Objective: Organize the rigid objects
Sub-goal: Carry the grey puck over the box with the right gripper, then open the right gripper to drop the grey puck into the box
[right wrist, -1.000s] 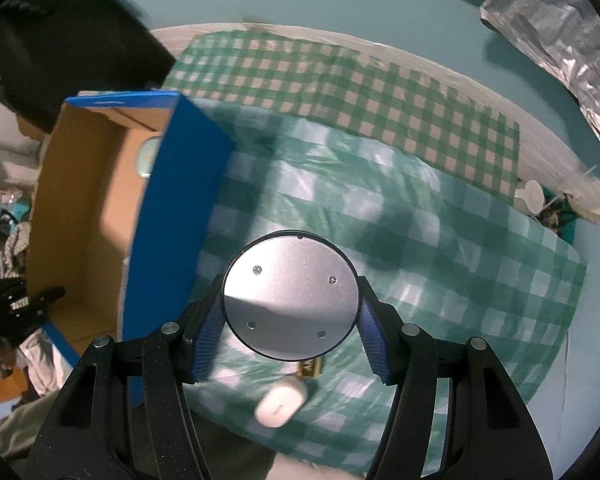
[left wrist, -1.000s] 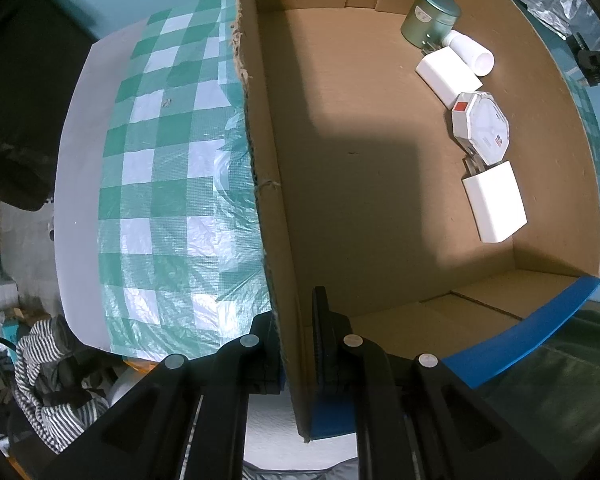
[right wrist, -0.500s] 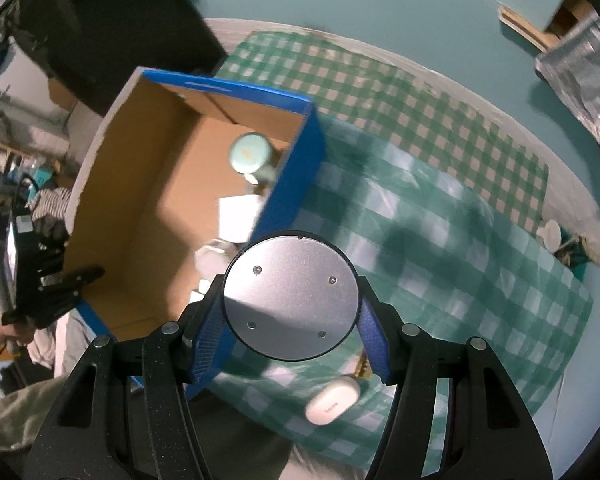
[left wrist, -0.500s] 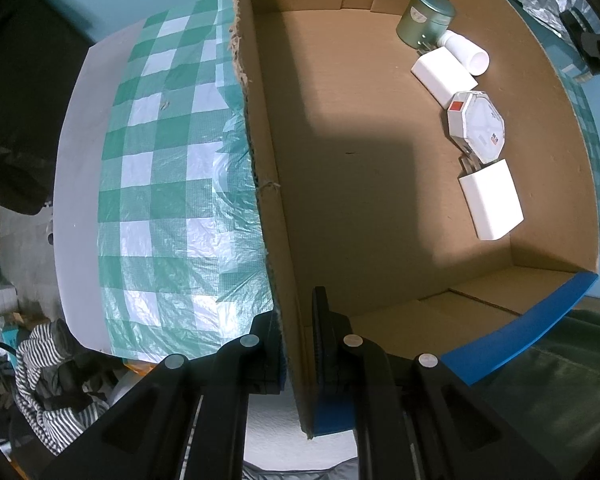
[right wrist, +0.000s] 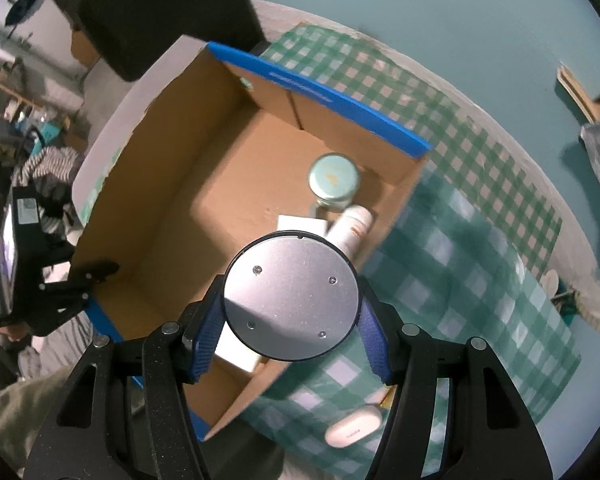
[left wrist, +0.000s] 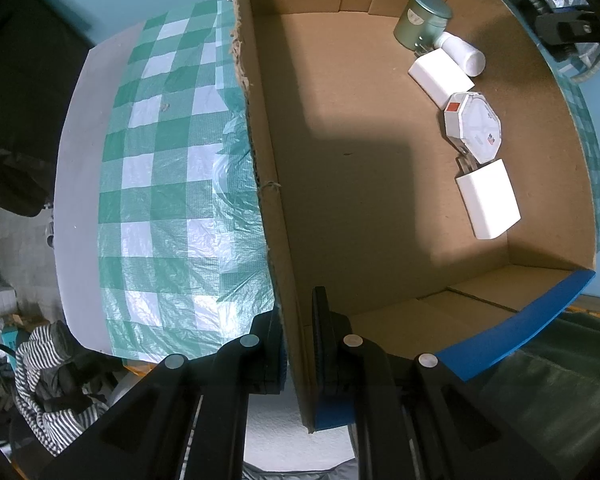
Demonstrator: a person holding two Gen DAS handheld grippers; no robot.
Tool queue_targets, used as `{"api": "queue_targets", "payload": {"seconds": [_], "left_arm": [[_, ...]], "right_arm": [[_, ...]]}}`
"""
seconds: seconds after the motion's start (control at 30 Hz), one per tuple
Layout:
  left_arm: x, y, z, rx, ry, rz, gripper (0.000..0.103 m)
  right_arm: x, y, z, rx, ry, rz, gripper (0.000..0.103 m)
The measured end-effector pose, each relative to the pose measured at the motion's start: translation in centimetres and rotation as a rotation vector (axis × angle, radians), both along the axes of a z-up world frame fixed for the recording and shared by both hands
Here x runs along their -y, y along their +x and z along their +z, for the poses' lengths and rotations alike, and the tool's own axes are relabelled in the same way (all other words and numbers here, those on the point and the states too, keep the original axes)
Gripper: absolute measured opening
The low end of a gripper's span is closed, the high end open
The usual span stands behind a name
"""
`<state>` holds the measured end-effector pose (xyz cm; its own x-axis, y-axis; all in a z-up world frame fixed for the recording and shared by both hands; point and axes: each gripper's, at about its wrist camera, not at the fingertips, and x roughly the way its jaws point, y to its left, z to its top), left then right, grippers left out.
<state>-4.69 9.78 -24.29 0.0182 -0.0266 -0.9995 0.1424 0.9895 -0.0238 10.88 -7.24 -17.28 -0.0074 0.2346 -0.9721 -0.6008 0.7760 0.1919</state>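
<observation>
The left tongs (left wrist: pixel 296 344) pinch the near wall of the box (left wrist: pixel 268 184), one finger outside, one inside. The box sits on a checked cloth (left wrist: pixel 168 184) over the table (left wrist: pixel 76 128). Along its right wall lie a green tin (left wrist: pixel 420 20), a white bottle (left wrist: pixel 462 54), a white block (left wrist: pixel 440 74), an octagonal case (left wrist: pixel 474 126) and a second white block (left wrist: pixel 488 200). The right tongs (right wrist: pixel 291 320) grip a silver disc (right wrist: pixel 291 296) above the box's right side. A white pod (right wrist: pixel 353 426) lies on the cloth beside the box.
</observation>
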Motion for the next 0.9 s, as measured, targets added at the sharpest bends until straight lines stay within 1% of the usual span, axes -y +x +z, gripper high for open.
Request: {"api": "queue_targets", "payload": {"seconds": [0.27, 0.6, 0.77, 0.9], "left_arm": [[-0.1, 0.2, 0.3, 0.006, -0.004, -0.003, 0.010], [-0.2, 0.3, 0.4, 0.007, -0.008, -0.003, 0.010], [0.0, 0.2, 0.4, 0.007, -0.004, -0.004, 0.010], [0.0, 0.2, 0.4, 0.006, -0.005, -0.004, 0.010]], "right_arm": [[-2.5, -0.2, -1.9, -0.006, -0.045, 0.049, 0.062], [-3.4, 0.1, -3.9, -0.038, -0.062, 0.047, 0.062], [-3.3, 0.0, -3.6, -0.024, -0.052, 0.035, 0.062], [-3.2, 0.0, -2.6, -0.008, -0.034, 0.035, 0.062]]}}
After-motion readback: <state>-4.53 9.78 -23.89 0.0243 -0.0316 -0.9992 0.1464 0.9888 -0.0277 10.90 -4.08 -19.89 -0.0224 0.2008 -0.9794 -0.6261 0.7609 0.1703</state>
